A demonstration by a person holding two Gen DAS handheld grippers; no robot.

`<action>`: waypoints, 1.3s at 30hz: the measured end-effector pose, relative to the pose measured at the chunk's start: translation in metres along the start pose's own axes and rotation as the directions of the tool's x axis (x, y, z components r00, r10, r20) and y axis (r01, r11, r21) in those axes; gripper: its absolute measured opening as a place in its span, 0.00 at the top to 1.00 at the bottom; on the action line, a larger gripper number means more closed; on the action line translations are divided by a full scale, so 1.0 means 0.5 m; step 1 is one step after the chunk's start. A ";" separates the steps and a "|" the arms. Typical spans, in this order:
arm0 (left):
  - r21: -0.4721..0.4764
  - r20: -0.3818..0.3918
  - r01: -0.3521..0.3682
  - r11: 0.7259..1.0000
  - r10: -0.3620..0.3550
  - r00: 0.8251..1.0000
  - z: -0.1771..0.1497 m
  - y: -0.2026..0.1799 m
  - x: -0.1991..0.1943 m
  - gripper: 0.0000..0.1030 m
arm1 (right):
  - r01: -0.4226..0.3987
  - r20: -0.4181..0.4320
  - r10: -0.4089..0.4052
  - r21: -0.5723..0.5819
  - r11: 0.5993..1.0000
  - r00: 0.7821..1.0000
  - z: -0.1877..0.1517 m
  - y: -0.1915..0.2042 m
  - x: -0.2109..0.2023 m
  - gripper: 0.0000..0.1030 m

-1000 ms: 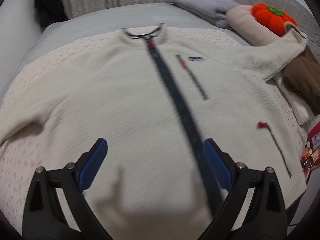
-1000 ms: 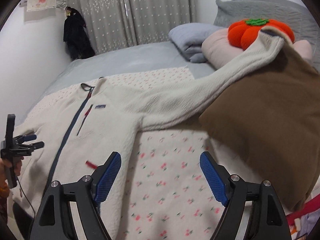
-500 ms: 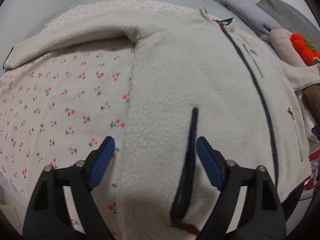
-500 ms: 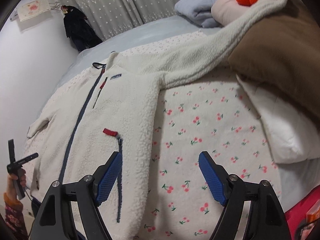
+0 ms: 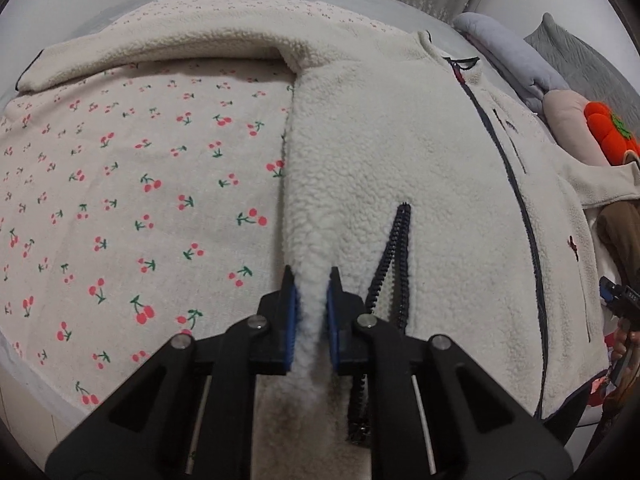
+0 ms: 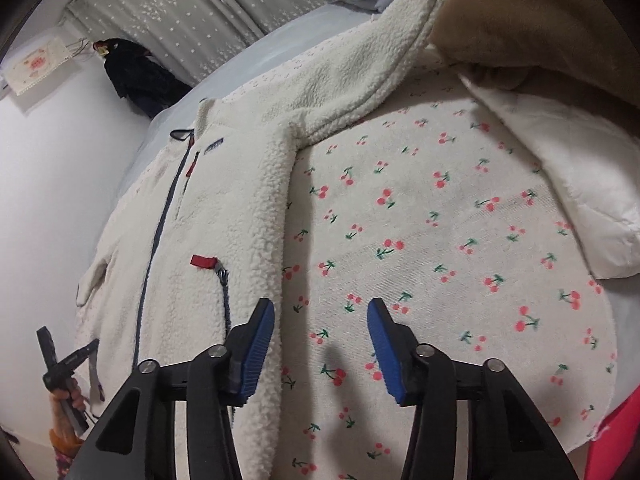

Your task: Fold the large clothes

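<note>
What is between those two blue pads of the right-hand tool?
Only bare cherry-print sheet, in the right wrist view; the fleece jacket edge lies beside the right gripper, ungripped.

- A cherry-print sheet (image 5: 120,184) covers the bed, over a grey bedspread (image 6: 256,56).
- Grey star-dotted curtains (image 6: 180,12) hang behind the bed.
- A dark garment (image 6: 136,72) hangs by the white wall (image 6: 52,152).
- A small embroidered cloth (image 6: 36,64) is pinned on that wall.
- A folded blue-grey blanket (image 5: 508,60) lies near a pink pillow (image 5: 568,120).
- An orange plush (image 5: 608,132), perhaps a pumpkin, sits on the pillow.
- A brown blanket (image 6: 540,20) overlaps a white quilt (image 6: 560,184).
</note>
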State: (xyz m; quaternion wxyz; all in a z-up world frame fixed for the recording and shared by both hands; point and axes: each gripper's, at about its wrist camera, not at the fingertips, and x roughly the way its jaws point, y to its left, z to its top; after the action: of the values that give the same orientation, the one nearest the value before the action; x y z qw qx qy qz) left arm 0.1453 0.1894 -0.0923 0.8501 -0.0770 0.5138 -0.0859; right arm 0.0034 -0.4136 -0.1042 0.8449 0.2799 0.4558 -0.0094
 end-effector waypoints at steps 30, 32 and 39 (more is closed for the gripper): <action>0.006 0.110 -0.040 0.999 0.039 0.993 0.034 -0.019 -0.043 0.76 | 0.221 0.098 -0.201 -0.278 0.935 0.975 0.018 0.135 -0.027 0.75; 0.030 0.157 -0.030 0.999 0.025 0.987 0.061 -0.042 -0.056 0.60 | 0.210 0.101 -0.188 -0.319 0.924 0.977 0.052 0.185 0.008 0.75; 0.163 0.168 0.095 0.982 -0.123 0.978 0.110 -0.106 0.034 0.44 | 0.193 0.018 -0.199 -0.340 0.920 0.980 0.113 0.227 0.158 0.73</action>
State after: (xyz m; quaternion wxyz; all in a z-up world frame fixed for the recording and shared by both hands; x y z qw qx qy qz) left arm 0.1981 0.1363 -0.0700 0.8898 -0.0465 0.4229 -0.1648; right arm 0.1235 -0.3264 -0.0884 0.8713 0.0830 0.4835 -0.0128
